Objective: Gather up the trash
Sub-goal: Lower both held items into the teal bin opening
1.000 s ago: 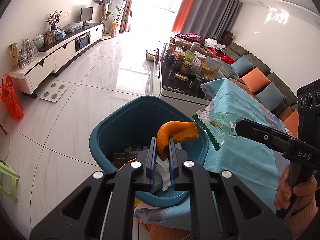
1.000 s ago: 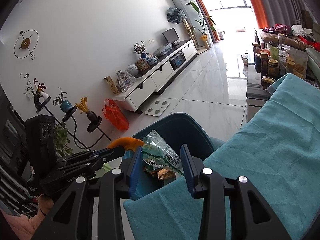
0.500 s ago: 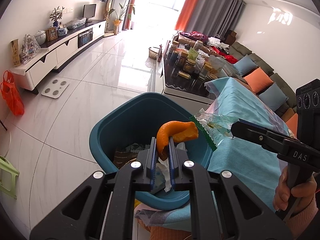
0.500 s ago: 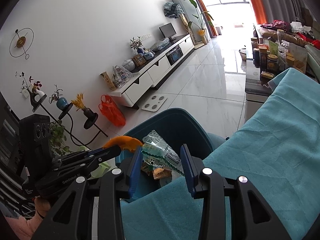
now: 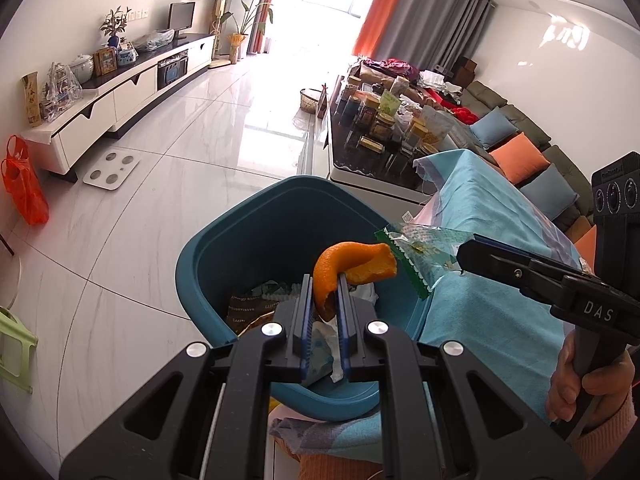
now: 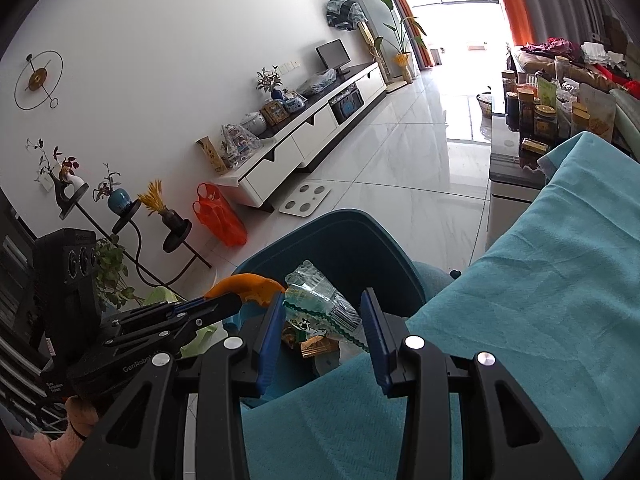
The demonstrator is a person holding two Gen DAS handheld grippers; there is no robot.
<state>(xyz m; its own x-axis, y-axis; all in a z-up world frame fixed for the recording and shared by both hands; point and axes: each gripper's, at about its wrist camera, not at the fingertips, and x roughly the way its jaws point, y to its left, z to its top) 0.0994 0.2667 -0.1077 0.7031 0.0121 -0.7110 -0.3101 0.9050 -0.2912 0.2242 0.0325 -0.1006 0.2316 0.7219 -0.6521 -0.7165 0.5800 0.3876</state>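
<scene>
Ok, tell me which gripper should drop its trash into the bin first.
Left. The left gripper holds the orange peel directly over the open teal bin. The right gripper holds its plastic wrapper nearer the bin's rim beside the teal cloth, so it probably goes second.

Two grippers show: the left gripper (image 5: 323, 292) at six o'clock of its own view pinches one curl of orange peel (image 5: 348, 266), and the right gripper (image 6: 323, 320) at six o'clock of its view has one clear green-edged wrapper (image 6: 320, 304) between its fingers. There is one teal bin (image 5: 224, 248) just above centre toward twelve o'clock, one teal cloth (image 6: 540, 280) at four o'clock, one white floor scale (image 5: 112, 169) at ten o'clock and one orange plastic bag (image 5: 24, 188) at nine o'clock. On the sofa at three o'clock lie two orange cushions (image 5: 520, 158) and two blue cushions (image 5: 490, 127), and the jars on the dark table (image 5: 372, 168) at one o'clock are too crowded to count
</scene>
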